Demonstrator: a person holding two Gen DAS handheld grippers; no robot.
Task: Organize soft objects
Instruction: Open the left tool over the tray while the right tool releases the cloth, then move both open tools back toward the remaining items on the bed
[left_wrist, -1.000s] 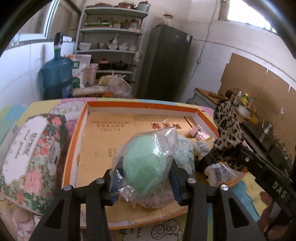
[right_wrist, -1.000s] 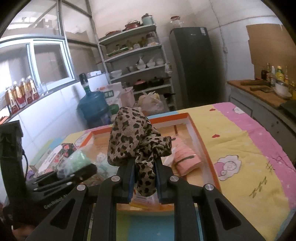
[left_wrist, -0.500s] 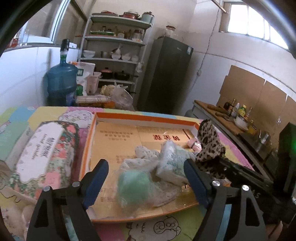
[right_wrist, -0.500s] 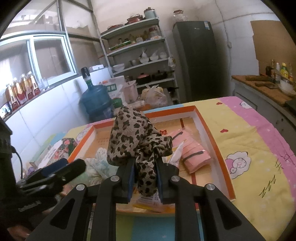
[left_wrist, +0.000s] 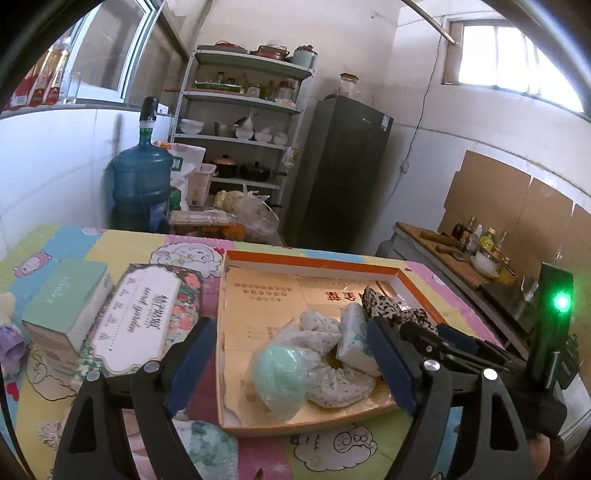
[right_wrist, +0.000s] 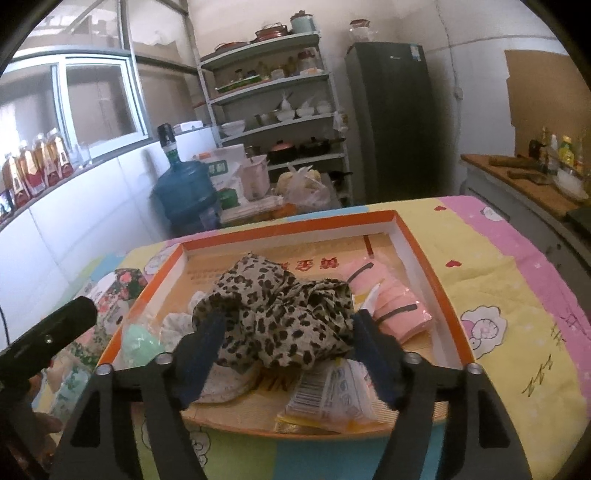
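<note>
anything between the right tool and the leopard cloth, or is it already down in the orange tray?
Nothing visible stands between them. The leopard cloth lies in the orange tray, on the other soft items, between the right tool's jaws. Those jaws are opening and the pads look clear of the fabric.

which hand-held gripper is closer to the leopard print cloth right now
The right. The right hand-held gripper is opening with the leopard print cloth lying between its fingers. The left hand-held gripper is open over the bagged green ball, beside the cloth.
</note>
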